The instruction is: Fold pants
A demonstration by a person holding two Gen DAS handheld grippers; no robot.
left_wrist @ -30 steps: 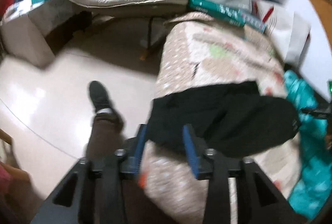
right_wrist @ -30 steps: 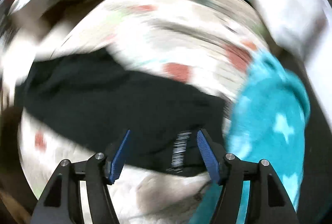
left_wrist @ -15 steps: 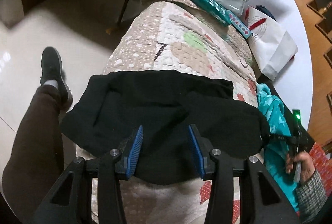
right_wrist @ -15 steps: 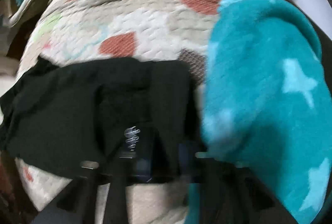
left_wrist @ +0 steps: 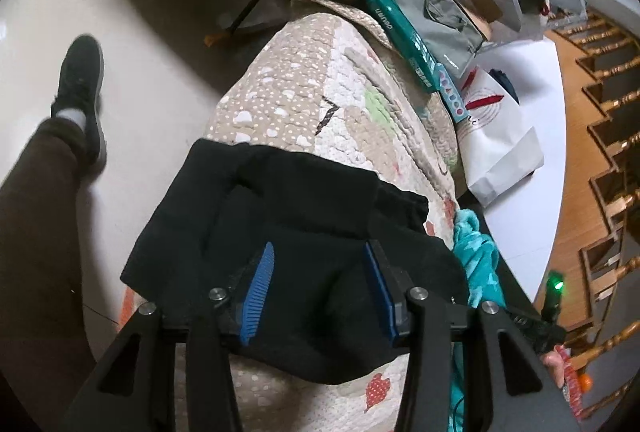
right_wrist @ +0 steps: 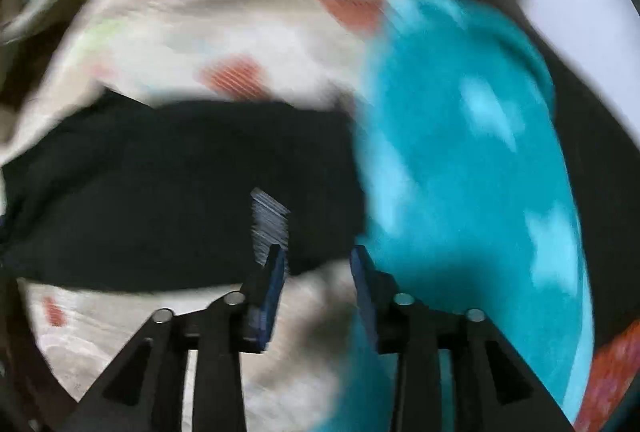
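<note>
Pants (left_wrist: 304, 232), black, folded: my left gripper (left_wrist: 320, 288) spread above them, nothing pinched; my right gripper (right_wrist: 318, 284), blurred, spread at their near edge. They lie on the patterned quilt (left_wrist: 320, 100), beside a teal fleece (right_wrist: 460, 172).

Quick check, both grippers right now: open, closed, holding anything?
Left gripper: open, over the black pants, gripping nothing.
Right gripper: open, empty, at the pants' edge; view blurred.

— What is carrying everything at frame center?
— A quilted patterned bedspread (left_wrist: 320, 104), with black pants (left_wrist: 304, 232) lying across it and a teal starred blanket (right_wrist: 460, 168) resting at right.
</note>
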